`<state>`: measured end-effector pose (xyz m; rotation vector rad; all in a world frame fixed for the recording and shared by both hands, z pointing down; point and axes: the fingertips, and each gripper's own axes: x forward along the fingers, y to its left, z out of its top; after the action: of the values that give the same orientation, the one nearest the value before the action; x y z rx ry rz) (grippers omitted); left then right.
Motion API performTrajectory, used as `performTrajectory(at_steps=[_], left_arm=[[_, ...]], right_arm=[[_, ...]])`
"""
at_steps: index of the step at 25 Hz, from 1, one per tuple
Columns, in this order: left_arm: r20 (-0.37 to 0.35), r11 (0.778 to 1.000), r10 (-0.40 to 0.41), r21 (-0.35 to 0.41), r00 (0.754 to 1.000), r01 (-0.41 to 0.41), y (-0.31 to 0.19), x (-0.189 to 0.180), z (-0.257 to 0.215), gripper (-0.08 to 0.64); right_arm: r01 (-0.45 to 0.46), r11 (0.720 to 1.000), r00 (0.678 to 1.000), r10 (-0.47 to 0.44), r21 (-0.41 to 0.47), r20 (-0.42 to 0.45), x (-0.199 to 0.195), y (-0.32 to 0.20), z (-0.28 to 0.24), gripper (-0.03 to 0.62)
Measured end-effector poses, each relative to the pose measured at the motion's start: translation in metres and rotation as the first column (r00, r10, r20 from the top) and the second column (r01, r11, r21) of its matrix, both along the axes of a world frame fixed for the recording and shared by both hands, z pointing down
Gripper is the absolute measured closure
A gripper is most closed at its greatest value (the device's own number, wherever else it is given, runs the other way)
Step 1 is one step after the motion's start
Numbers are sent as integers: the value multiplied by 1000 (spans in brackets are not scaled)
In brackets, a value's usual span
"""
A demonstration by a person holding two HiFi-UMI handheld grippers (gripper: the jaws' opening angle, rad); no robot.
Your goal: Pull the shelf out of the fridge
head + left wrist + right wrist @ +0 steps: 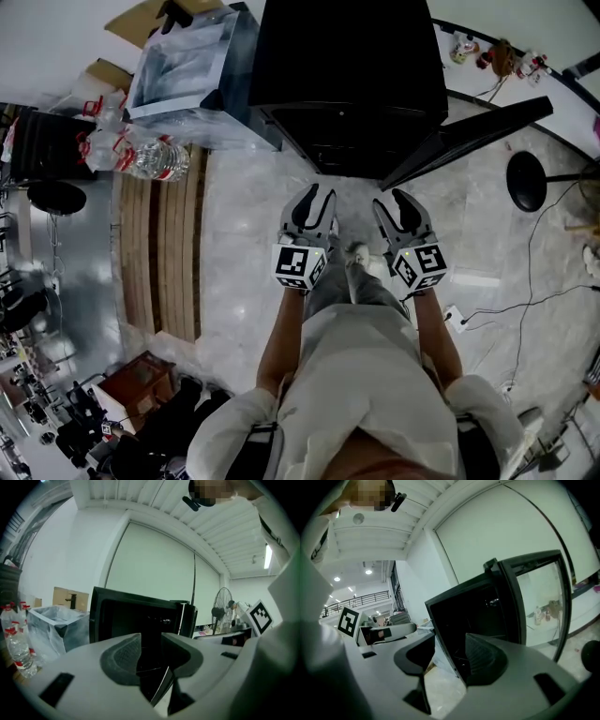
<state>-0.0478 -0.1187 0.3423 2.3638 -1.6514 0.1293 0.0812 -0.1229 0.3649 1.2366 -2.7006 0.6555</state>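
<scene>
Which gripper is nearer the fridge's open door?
The right gripper: the open door angles out just ahead of it; the left gripper faces the fridge itself.

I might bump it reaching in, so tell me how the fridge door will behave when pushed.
The door stands wide open on the fridge, so a nudge would probably swing it further. In the right gripper view the room shows through it, so it is likely glass: stiff, fairly heavy, best not struck.

Looks like a big lab or warehouse hall: wooden pallet (159,253) on polished floor (244,216), loose cables (525,302), bottled water packs (141,155), standing fan (220,607).
</scene>
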Motion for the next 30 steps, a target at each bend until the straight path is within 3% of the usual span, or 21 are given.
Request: performTrajectory(at_steps=[11, 20, 30], left_arm=[[-41, 998, -2, -68, 999, -1, -36, -18, 68, 423], [-93, 993, -8, -121, 996, -3, -53, -27, 125, 418], [-164, 989, -41, -148, 986, 17, -66, -34, 181, 400]], right_arm=[[-30, 998, 999, 28, -60, -28, -18, -29, 63, 390], [-77, 989, 997, 79, -125, 11, -30, -46, 118, 380], [-135, 982, 990, 139, -132, 22, -27, -65, 170, 374]])
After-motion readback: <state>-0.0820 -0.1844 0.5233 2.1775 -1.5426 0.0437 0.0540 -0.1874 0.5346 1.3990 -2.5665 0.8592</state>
